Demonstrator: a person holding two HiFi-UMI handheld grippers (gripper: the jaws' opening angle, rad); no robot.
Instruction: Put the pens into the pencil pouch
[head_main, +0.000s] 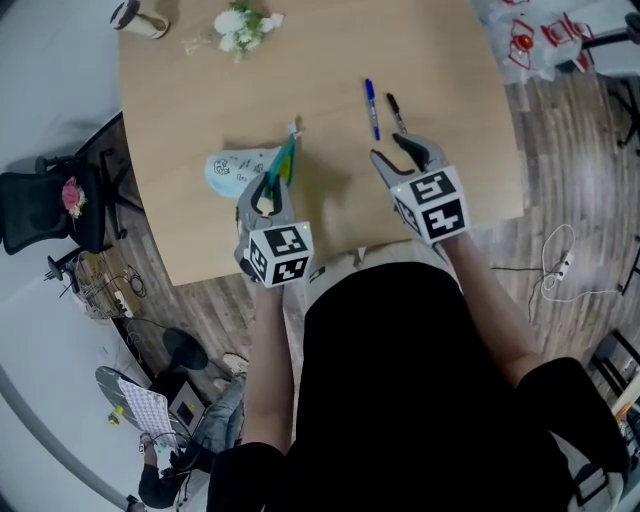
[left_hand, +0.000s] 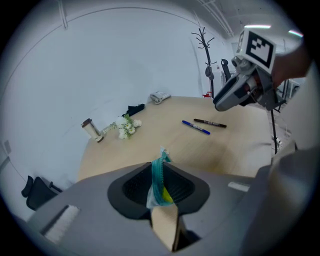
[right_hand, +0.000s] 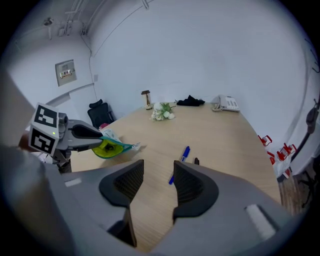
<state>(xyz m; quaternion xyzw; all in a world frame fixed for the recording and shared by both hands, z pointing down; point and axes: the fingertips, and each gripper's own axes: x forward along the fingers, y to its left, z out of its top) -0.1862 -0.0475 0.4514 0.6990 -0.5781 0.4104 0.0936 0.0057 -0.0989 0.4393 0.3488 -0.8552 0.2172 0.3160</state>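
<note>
A light blue pencil pouch with a teal zip edge lies left of centre on the wooden table. My left gripper is shut on the pouch's zip edge, which stands upright between its jaws and holds the mouth open. A blue pen and a black pen lie side by side farther right. My right gripper hovers open just short of them, nothing between its jaws; the blue pen shows through the gap.
White flowers and a small cylindrical jar sit at the table's far left end. A desk phone and a black cloth lie at the far edge. A black chair stands left of the table.
</note>
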